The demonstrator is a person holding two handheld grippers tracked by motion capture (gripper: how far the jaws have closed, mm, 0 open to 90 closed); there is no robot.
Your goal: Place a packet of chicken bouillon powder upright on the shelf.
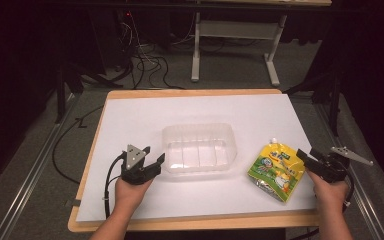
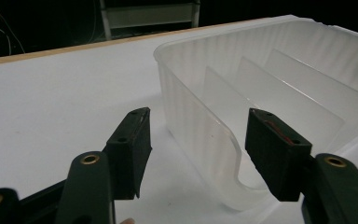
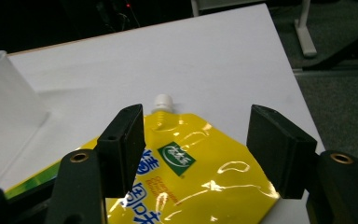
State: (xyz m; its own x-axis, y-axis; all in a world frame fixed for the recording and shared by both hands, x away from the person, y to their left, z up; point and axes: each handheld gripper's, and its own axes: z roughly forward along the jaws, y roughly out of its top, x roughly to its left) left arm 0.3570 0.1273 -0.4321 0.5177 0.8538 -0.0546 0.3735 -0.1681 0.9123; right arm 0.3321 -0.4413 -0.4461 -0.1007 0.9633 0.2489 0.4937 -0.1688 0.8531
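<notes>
A clear plastic bin (image 1: 200, 128) with inner dividers stands mid-table on the white sheet (image 1: 145, 112). My left gripper (image 1: 154, 153) is at the bin's near-left corner and stands open. In the left gripper view the jaws (image 2: 196, 140) straddle the bin's curved rim (image 2: 214, 135) without pressing on it. A yellow spouted pouch (image 1: 276, 170) lies flat to the right of the bin, its white cap (image 1: 275, 140) pointing away. My right gripper (image 1: 306, 154) hovers at the pouch's right edge, open. The pouch (image 3: 200, 172) shows between and below my right gripper (image 3: 198, 140) jaws, untouched.
The wooden table edge (image 1: 190, 221) runs along the front. Beyond the far edge are cables (image 1: 145, 65) on the floor and a white table frame (image 1: 235, 30). The bin's corner (image 3: 4, 102) appears at the left of the right gripper view.
</notes>
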